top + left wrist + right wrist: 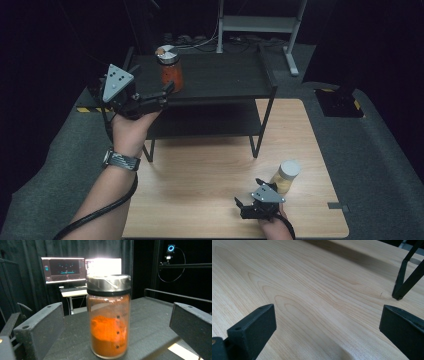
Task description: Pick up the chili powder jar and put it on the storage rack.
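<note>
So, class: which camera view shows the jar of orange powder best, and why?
The left gripper view: the jar of orange powder stands close and centred between the open jaws, its metal lid and powder level plain. The high view shows it small on the black shelf. The right gripper view faces the wooden table.

No legible text, label or brand appears; the monitor (pixel 64 270) behind the spice jar (pixel 108 316) shows graphics seemingly too blurred to read.
</note>
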Motion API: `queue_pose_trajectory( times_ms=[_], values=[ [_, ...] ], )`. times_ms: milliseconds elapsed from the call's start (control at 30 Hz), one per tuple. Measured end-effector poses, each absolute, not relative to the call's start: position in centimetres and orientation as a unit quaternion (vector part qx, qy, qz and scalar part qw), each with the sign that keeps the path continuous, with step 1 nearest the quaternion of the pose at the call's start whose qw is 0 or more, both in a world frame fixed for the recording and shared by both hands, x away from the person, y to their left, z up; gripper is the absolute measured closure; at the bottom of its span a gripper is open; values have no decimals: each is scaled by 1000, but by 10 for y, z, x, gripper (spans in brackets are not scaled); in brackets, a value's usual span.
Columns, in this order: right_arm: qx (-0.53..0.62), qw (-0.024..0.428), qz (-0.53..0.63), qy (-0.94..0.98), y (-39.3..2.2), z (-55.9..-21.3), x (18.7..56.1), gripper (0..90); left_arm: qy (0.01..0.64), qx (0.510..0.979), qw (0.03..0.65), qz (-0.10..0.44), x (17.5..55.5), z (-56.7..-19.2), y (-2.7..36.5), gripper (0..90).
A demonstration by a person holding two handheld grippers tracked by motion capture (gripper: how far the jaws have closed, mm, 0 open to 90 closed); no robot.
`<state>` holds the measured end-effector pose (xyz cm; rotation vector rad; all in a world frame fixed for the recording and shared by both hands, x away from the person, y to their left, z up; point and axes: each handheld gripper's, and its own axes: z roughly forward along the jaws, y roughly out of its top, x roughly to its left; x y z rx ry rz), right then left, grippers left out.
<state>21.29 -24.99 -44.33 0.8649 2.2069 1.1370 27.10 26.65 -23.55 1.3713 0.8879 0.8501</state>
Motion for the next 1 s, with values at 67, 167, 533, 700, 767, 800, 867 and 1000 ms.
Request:
queue_pose_trajectory(
  times_ms=[67, 167, 533, 700, 767, 800, 867, 1000],
  values=[
    [318, 254, 418, 812, -250, -443, 213, 4, 383, 594, 606, 365, 266, -237, 267, 4],
    [317, 255, 417, 813, -249, -443, 213, 4, 379, 596, 604, 369, 259, -240, 267, 4],
    [316, 256, 416, 813, -248, -443, 212, 4, 384, 607, 599, 355, 240, -251, 267, 4],
    [315, 256, 415, 814, -248, -443, 212, 4, 377, 613, 593, 361, 232, -266, 266, 4],
    [315, 257, 415, 814, -248, -443, 212, 4, 376, 615, 594, 358, 230, -272, 267, 4],
    [315, 257, 416, 814, -248, -443, 212, 4, 373, 616, 593, 360, 228, -276, 267, 4],
    [315, 257, 415, 814, -248, -443, 212, 4, 374, 619, 593, 354, 224, -288, 269, 4],
    [315, 257, 414, 814, -248, -443, 212, 4, 368, 624, 592, 353, 218, -304, 270, 4]
  ],
)
